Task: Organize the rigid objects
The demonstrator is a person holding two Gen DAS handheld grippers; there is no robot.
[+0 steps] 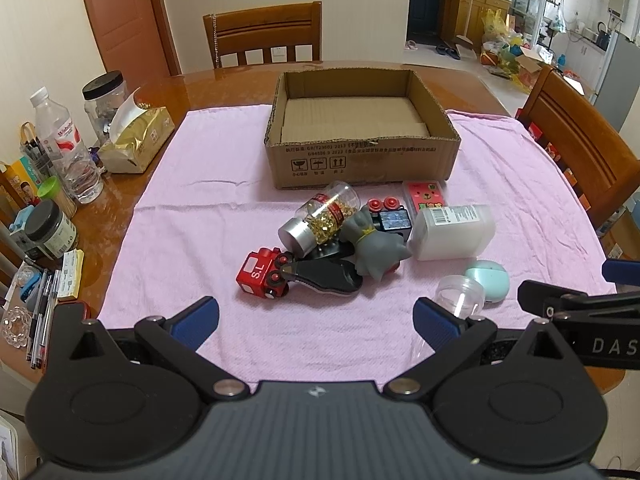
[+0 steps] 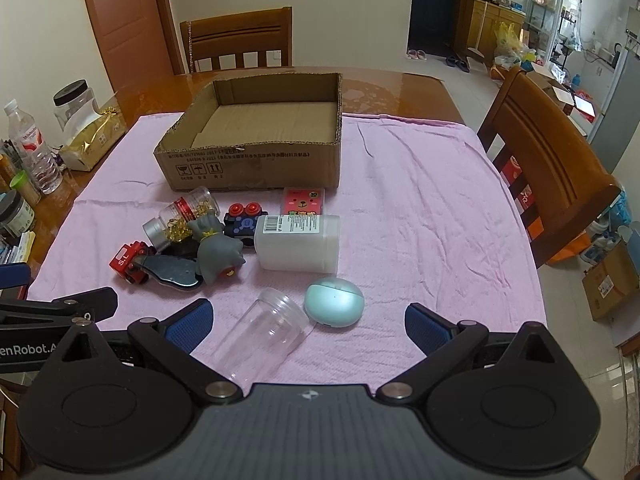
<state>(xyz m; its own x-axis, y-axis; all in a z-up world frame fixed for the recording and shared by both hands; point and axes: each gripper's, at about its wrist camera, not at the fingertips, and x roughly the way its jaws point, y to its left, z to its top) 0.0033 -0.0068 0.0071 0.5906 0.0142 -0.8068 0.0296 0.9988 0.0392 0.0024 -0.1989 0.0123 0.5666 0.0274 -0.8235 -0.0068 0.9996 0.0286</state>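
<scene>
An open, empty cardboard box [image 1: 362, 158] [image 2: 256, 164] stands on a pink towel [image 1: 200, 208] [image 2: 420, 220]. In front of it lies a pile: a red toy train [image 1: 262, 274] [image 2: 128, 262], a gold-filled jar [image 1: 320, 216] [image 2: 180, 216], a grey figure [image 1: 374, 246] [image 2: 218, 250], a black flat tool [image 1: 324, 276] [image 2: 172, 272], a white bottle [image 1: 454, 232] [image 2: 298, 242], a pink card box [image 1: 424, 196] [image 2: 304, 200], a mint case [image 1: 488, 280] [image 2: 334, 302] and a clear jar [image 1: 458, 296] [image 2: 264, 332]. My left gripper [image 1: 316, 322] is open and empty before the pile. My right gripper [image 2: 308, 326] is open, with the clear jar lying between its fingers, untouched.
Bottles, jars, a gold tissue pack [image 1: 134, 144] and pens crowd the table's left edge. Wooden chairs stand at the far side [image 1: 264, 34] and at the right [image 1: 580, 148]. The right gripper shows at the right edge of the left wrist view [image 1: 580, 304].
</scene>
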